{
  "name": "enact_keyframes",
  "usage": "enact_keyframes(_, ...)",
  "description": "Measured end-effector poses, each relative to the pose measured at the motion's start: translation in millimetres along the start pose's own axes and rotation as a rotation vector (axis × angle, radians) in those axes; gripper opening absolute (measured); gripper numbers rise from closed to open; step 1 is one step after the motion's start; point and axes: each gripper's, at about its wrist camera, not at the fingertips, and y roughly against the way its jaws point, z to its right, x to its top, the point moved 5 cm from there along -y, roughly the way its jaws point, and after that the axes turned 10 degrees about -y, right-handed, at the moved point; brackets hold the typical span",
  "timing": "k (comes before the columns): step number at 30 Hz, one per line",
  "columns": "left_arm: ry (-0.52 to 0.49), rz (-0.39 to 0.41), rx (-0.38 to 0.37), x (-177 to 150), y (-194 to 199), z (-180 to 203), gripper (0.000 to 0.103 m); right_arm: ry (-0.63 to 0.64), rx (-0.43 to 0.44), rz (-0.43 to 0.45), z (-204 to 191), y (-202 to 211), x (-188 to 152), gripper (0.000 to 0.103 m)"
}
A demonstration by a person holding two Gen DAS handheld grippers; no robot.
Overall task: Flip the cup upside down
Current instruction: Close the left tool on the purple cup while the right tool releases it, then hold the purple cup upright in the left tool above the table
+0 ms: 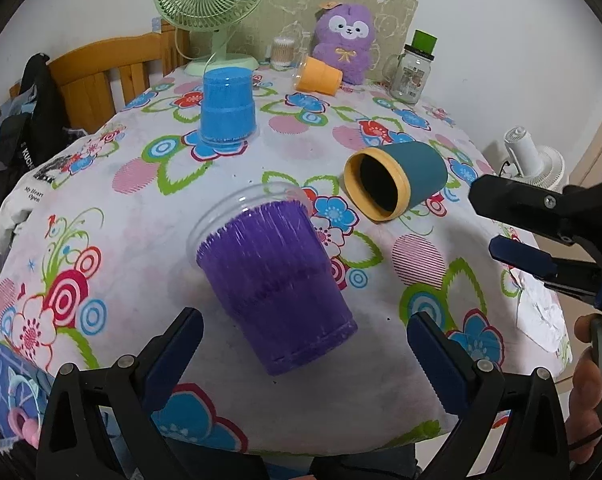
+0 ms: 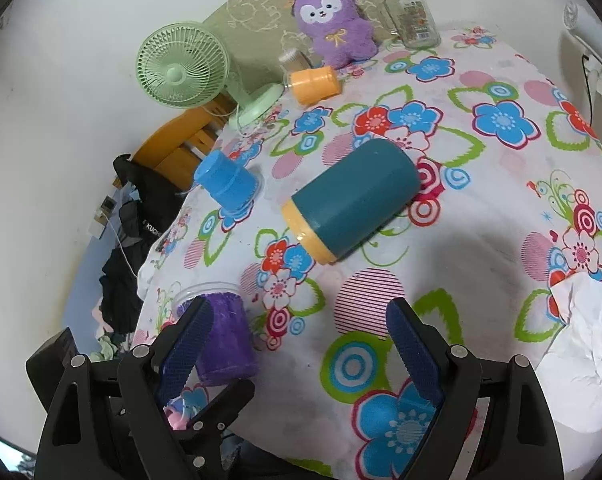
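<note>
A purple cup (image 1: 277,284) with a clear rim stands upside down, rim on the floral cloth, just ahead of my open, empty left gripper (image 1: 305,344); it also shows in the right wrist view (image 2: 225,340). A teal cup with a yellow rim (image 1: 397,184) lies on its side, mouth toward the left camera; in the right wrist view it (image 2: 353,200) lies ahead of my open, empty right gripper (image 2: 301,340). A blue cup (image 1: 227,108) stands upside down further back. An orange cup (image 1: 319,76) lies on its side at the back. The right gripper shows in the left wrist view (image 1: 497,224).
A green fan (image 1: 211,4), a purple plush toy (image 1: 345,40), a glass jar with a green lid (image 1: 413,68) and a cotton-swab jar (image 1: 283,54) line the table's back edge. Crumpled white paper (image 2: 585,352) lies at the right. A wooden chair (image 1: 101,76) stands beyond the left edge.
</note>
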Motion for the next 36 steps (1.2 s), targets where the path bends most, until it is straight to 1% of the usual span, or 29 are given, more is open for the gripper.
enact_keyframes(2,0.015,-0.004,0.001,-1.2,-1.5,0.3,0.103,-0.008,-0.001,-0.002,5.0,0.2,0.2,0.090)
enact_keyframes(4,0.017,-0.010,-0.001,-1.5,-3.1,0.4,0.100,-0.015,-0.001,0.000,8.3,0.8,1.0,0.090)
enact_keyframes(6,0.007,-0.011,-0.002,-1.0,-4.0,1.8,0.089,-0.021,0.002,0.001,10.8,1.5,2.3,0.090)
enact_keyframes(10,0.012,-0.007,-0.012,0.5,-3.8,1.0,0.078,-0.024,0.009,0.008,11.8,2.7,4.3,0.090)
enact_keyframes(12,0.013,-0.002,-0.013,1.1,-3.3,-0.3,0.071,-0.024,0.008,0.006,11.8,1.7,4.1,0.090)
enact_keyframes(13,0.013,0.000,-0.012,1.6,-2.8,-1.1,0.069,-0.025,0.008,0.004,12.0,0.8,3.9,0.090)
enact_keyframes(15,0.013,0.007,-0.005,3.0,-1.1,-3.1,0.063,-0.027,0.007,0.001,12.0,-0.5,3.0,0.090)
enact_keyframes(18,0.008,0.013,0.012,4.6,1.8,-7.0,0.058,-0.029,0.010,0.001,10.8,-2.4,3.7,0.090)
enact_keyframes(22,0.000,0.014,0.026,5.4,6.4,-12.3,0.055,-0.026,0.025,0.006,5.2,-2.9,3.9,0.090)
enact_keyframes(36,0.016,0.083,0.071,15.3,40.2,-37.0,0.054,-0.001,0.058,-0.001,-12.3,-6.2,-4.7,0.090)
